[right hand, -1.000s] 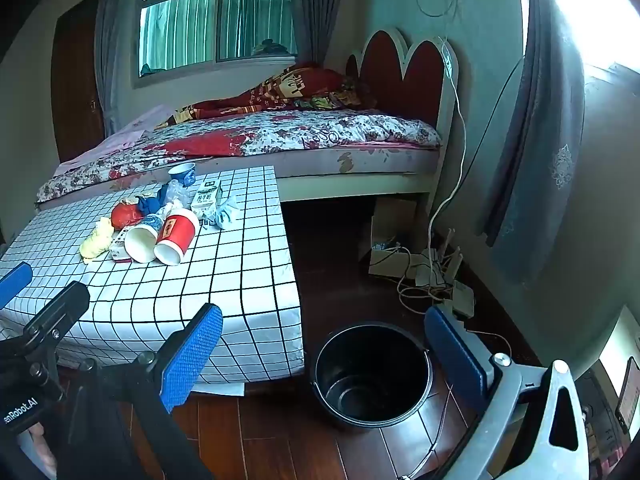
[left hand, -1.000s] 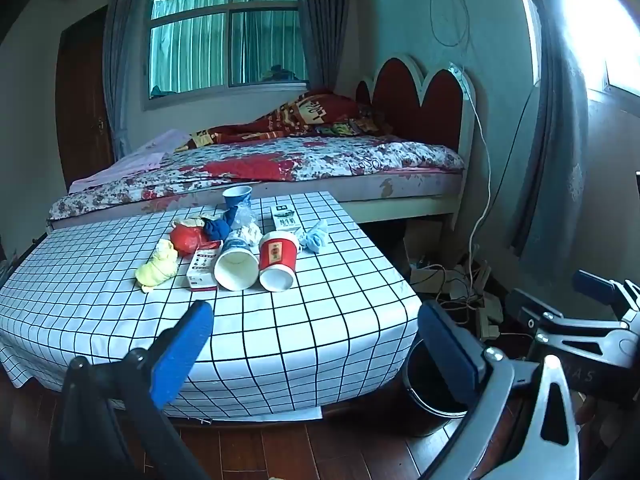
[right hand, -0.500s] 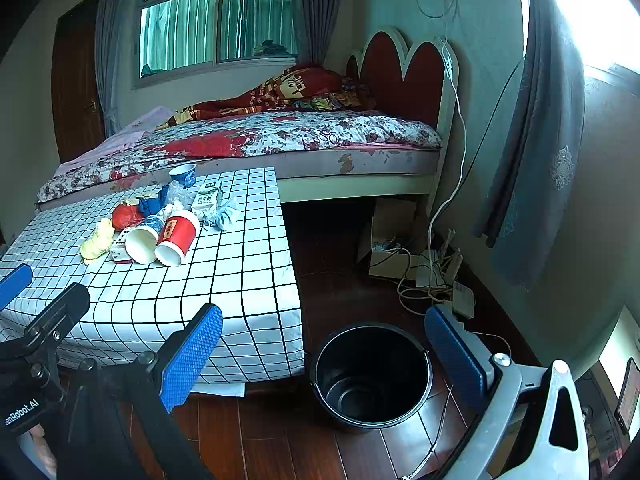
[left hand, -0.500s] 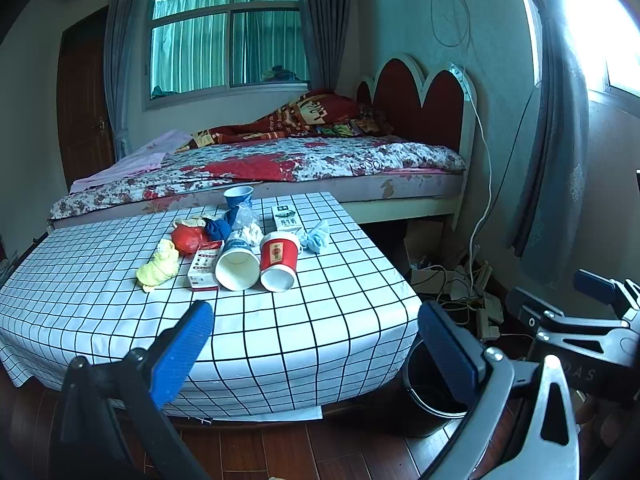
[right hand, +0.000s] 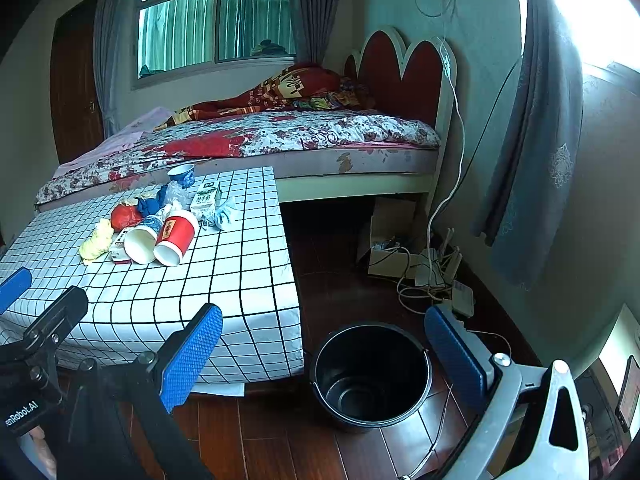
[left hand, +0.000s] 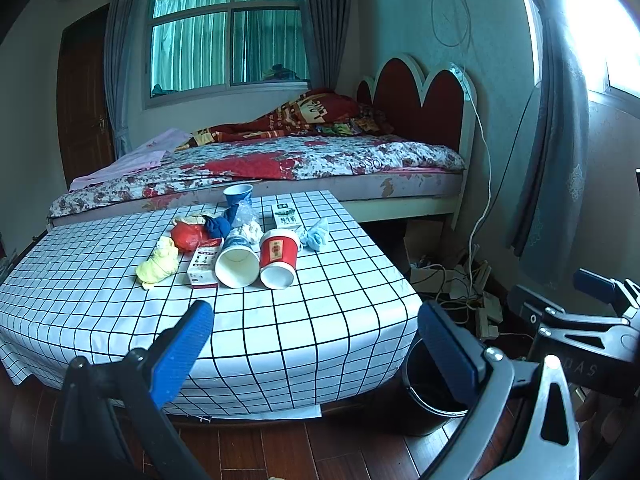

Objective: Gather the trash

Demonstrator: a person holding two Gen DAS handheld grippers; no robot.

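Observation:
A pile of trash lies on the checked table (left hand: 280,320): a red paper cup (left hand: 278,258) (right hand: 175,236) and a white cup (left hand: 237,261) on their sides, a yellow wad (left hand: 158,264), a red wad (left hand: 188,236), a small carton (left hand: 286,216) and a blue cup (left hand: 239,195). A black bucket (right hand: 370,374) (left hand: 428,396) stands empty on the floor by the table's right corner. My left gripper (left hand: 316,344) hangs open in front of the table. My right gripper (right hand: 324,352) is open above the bucket's near side. Both hold nothing.
A bed (left hand: 280,160) with a red headboard runs behind the table. Cables, a power strip and a box (right hand: 424,272) lie on the wooden floor near the right wall. Grey curtains (right hand: 536,140) hang at the right.
Both views have shifted only very slightly; nothing on the table has moved and both grippers stay open.

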